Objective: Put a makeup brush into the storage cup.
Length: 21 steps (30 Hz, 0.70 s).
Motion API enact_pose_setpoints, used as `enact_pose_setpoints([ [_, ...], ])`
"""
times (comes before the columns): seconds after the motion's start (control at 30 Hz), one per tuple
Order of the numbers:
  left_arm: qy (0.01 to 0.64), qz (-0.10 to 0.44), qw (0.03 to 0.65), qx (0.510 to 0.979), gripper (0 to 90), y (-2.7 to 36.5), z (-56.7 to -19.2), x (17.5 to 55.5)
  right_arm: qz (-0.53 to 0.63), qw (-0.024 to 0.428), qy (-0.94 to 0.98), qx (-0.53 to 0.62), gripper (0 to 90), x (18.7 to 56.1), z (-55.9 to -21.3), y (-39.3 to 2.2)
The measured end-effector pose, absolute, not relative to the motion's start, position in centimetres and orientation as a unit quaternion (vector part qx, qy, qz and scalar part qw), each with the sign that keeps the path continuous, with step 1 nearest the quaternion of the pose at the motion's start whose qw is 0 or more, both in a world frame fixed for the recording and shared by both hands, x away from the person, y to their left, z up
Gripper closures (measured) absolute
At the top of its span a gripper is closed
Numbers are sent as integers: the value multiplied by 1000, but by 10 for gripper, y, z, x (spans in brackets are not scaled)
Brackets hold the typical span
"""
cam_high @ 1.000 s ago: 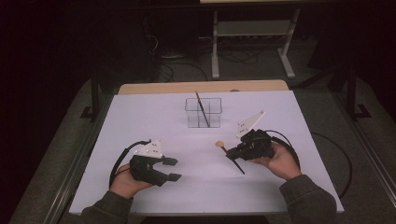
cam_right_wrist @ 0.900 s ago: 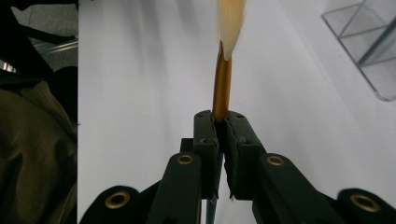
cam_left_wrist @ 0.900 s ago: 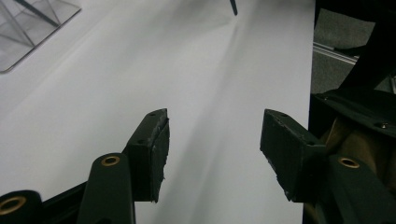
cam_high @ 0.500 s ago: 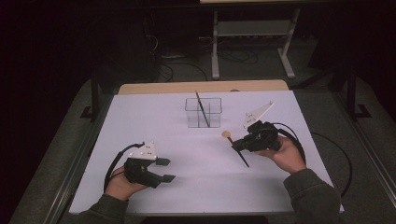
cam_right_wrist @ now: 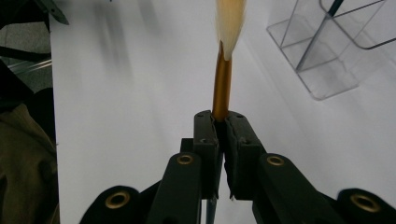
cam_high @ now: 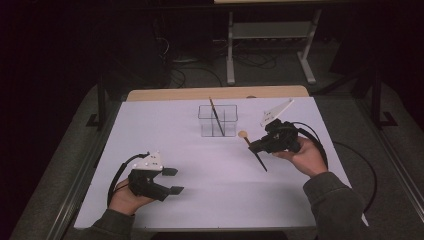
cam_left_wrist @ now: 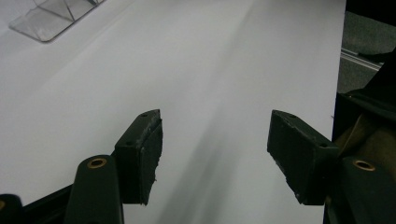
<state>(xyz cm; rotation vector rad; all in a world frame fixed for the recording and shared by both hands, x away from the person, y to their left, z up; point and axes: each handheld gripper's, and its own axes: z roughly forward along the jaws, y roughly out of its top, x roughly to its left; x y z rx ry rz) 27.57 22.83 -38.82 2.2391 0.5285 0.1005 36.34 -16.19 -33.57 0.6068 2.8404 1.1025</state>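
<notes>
White counter (cam_high: 200,200) lies bare around the left tongs (cam_high: 173,181), whose jaws have just been opening, empty; right tongs (cam_high: 251,146) clamp a gold-ferruled pale-bristled brush (cam_right_wrist: 223,70) near the clear plastic divided holder (cam_high: 218,121).

Only the clear organizer (cam_high: 218,120) interrupts the bare white table (cam_high: 210,195), seemingly.

Your right gripper (cam_right_wrist: 222,133) has matt black plastic jaws pinching a brush (cam_right_wrist: 222,84) with glossy brass-like ferrule and soft pale bristles; beyond it, glossy clear-plastic holder (cam_right_wrist: 327,51).
</notes>
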Motion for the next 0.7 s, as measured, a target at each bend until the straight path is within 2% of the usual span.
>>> enact_pose_setpoints([
  [0.7, 221, 51, 403, 887, 333, 235, -391, 278, 360, 34, 909, 206, 833, 394, -306, -145],
])
